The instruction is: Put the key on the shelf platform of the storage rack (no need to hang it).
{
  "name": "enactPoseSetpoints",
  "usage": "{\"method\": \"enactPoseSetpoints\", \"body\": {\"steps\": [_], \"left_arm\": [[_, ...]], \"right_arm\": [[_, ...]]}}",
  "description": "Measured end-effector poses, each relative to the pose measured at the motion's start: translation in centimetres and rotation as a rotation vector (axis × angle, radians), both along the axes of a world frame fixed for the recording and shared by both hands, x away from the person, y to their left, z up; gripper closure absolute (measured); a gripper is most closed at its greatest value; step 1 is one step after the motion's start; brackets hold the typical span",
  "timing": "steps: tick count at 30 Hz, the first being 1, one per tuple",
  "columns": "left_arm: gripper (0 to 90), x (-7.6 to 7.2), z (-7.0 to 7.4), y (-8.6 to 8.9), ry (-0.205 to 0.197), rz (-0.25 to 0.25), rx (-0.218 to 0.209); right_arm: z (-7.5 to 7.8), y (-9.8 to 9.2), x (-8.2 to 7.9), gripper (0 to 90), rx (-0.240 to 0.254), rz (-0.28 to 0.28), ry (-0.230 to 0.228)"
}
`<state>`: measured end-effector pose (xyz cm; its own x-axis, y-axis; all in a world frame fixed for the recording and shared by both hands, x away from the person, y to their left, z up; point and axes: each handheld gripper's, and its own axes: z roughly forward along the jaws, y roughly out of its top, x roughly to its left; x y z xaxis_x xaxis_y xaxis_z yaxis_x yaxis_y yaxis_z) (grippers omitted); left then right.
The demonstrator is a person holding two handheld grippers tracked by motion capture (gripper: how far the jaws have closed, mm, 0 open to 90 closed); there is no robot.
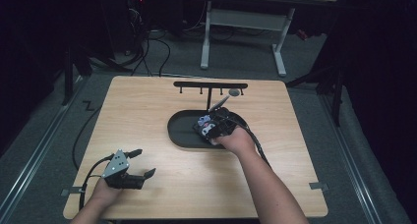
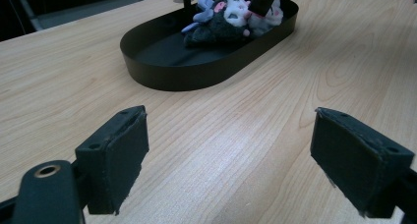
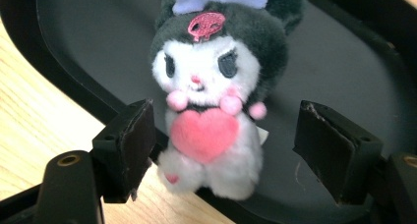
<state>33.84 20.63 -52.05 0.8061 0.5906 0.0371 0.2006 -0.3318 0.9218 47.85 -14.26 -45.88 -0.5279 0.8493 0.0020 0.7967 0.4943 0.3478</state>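
Observation:
A black-and-white plush toy with a lilac bow and a pink heart lies in the black oval tray, its feet over the tray's near rim. My right gripper is open around it, one pad on each side of its body with a gap to each. From above, this gripper sits over the toy at the right end of the tray. My left gripper rests open near the table's front left with nothing between its pads. It faces the tray and the toy.
A black T-shaped rack with small hooks stands just behind the tray, with a grey round thing at its right end. Bare wooden tabletop surrounds the tray. A white-legged desk stands on the floor beyond the table.

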Motion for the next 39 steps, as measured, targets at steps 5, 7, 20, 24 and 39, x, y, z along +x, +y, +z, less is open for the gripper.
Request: {"method": "enactPoseSetpoints", "body": {"steps": [5,7,20,24,39], "left_arm": [[15.4,0.0,0.0,0.0,0.000,0.000,0.005],[15.4,-0.1,0.0,0.0,-0.001,0.000,0.005],[15.4,-0.3,0.0,0.0,-0.011,0.003,0.006],[15.4,-0.3,0.0,0.0,-0.010,0.002,0.009],[15.4,-0.3,-0.1,-0.1,-0.013,0.008,0.017]], "right_arm": [[0.8,-0.2,-0.4,23.7,0.018,-0.007,-0.015],[1.0,-0.3,-0.5,23.7,0.016,-0.007,-0.019],[2.2,-1.3,-1.9,28.3,0.020,0.005,-0.073],[2.0,-1.8,-2.4,31.9,0.045,-0.011,-0.067],[0.8,-5.2,-5.1,28.5,0.089,-0.019,-0.099]]}}
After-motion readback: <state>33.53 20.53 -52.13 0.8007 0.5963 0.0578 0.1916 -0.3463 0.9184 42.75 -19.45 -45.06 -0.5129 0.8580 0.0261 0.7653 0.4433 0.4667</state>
